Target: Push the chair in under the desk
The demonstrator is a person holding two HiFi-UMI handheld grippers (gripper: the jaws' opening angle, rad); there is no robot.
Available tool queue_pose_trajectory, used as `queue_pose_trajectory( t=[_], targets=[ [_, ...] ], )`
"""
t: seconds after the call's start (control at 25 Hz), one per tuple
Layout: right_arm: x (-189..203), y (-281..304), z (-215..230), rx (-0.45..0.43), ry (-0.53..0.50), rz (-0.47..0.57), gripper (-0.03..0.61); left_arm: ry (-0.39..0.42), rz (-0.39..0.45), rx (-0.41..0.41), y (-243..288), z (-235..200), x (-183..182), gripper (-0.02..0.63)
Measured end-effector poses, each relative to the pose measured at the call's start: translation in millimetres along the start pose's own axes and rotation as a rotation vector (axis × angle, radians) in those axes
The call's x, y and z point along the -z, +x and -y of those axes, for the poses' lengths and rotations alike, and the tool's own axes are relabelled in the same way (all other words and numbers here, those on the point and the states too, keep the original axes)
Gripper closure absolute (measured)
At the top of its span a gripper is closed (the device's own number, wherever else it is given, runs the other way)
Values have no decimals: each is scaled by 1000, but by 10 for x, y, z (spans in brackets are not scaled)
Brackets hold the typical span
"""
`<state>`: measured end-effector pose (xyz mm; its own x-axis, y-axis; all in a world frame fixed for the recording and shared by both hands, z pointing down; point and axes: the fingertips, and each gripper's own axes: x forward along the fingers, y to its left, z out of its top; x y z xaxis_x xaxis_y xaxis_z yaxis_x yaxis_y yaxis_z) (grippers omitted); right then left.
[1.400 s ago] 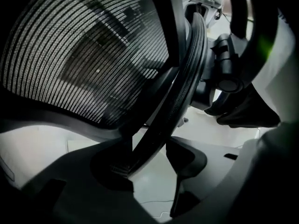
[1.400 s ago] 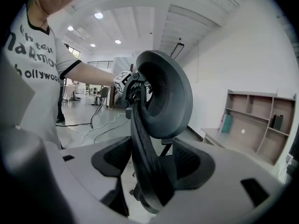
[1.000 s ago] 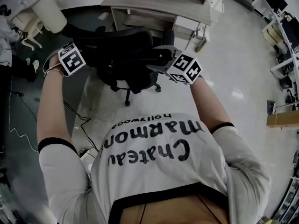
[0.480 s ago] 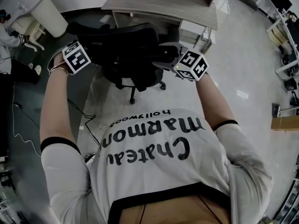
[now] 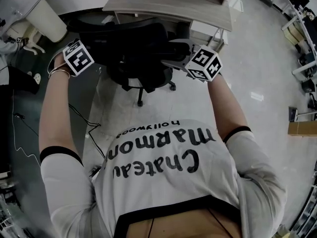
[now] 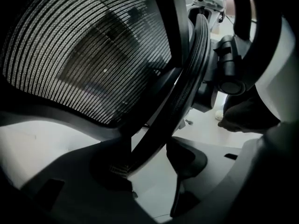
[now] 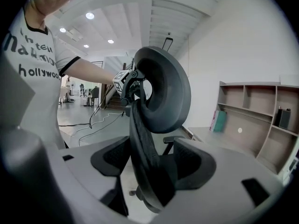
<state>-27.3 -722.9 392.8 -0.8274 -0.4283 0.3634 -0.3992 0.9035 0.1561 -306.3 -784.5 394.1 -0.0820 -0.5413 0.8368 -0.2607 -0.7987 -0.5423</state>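
Observation:
A black mesh office chair [image 5: 133, 48] stands with its seat partly under the wooden desk [image 5: 168, 6]. My left gripper [image 5: 96, 53] sits at the left edge of the backrest. In the left gripper view the backrest rim [image 6: 182, 92] runs between the jaws of the left gripper [image 6: 149, 164], resting by the left pad, with floor showing before the right pad. My right gripper [image 5: 168, 53] is at the backrest's right edge. Its jaws are opening, and in the right gripper view the backrest edge [image 7: 145, 153] and headrest [image 7: 163, 90] stand between the jaws of the right gripper [image 7: 154, 164].
A white cylinder-shaped bin [image 5: 47, 16] stands at the back left. Cables [image 5: 81, 120] trail over the floor to the left of the chair. A white drawer unit [image 5: 208, 33] sits under the desk's right end. Shelves [image 7: 252, 111] stand on the desk.
The chair has rolled toward the desk, further under it, and both grippers have moved with it, up the head view.

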Motion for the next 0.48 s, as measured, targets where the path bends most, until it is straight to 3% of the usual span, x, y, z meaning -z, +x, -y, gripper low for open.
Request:
queue_pose_trajectory(
  t=[0.2, 0.48],
  targets=[
    [-209, 139, 259, 17, -5, -2, 284, 11, 5, 1, 11, -392, -18, 377],
    [-173, 187, 435, 29, -1, 5, 278, 13, 34, -17, 110, -531, -121, 376]
  ],
)
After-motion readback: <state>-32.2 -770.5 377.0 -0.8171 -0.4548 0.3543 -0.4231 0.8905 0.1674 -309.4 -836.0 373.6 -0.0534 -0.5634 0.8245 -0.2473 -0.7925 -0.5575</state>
